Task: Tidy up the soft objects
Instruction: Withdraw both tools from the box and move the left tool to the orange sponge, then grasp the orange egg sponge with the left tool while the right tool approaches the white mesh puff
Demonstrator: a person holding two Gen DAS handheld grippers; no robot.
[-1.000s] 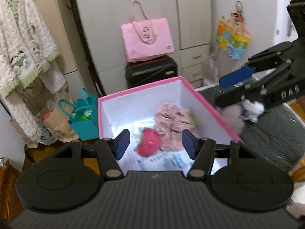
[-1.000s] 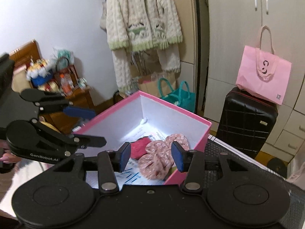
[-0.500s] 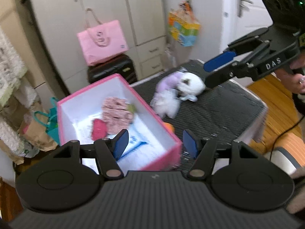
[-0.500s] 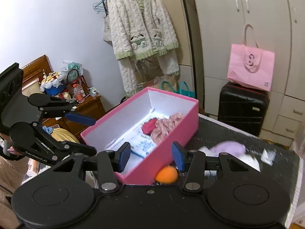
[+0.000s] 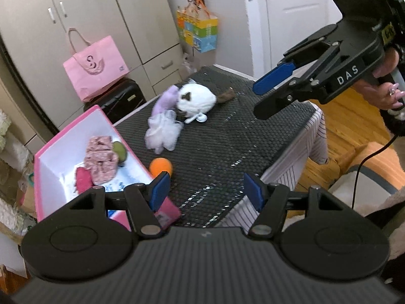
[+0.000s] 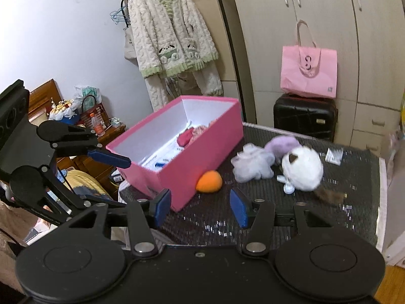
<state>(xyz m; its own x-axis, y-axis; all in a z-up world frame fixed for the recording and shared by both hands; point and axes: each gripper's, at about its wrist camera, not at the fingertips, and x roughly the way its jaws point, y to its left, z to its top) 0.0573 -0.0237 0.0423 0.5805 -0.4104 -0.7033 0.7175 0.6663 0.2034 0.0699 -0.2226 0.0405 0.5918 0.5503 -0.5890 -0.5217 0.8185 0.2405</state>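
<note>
Tabletop's orange ball (image 6: 209, 181) lies beyond (outside) empty jaws.

Pink tote bag (image 6: 309, 72) resting on top of a black suitcase (image 6: 305, 117), against beige wardrobe doors (image 6: 298, 25). Cream fleece robe (image 6: 172, 43) on a hanger, left of wardrobe. Colourful gift bag (image 5: 197, 31) hanging beside a white door (image 5: 291, 12). Wooden side cabinet (image 6: 103, 139), cluttered with small items.

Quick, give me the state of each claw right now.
Left claw: open, holding nothing.
Right claw: open, holding nothing.
</note>
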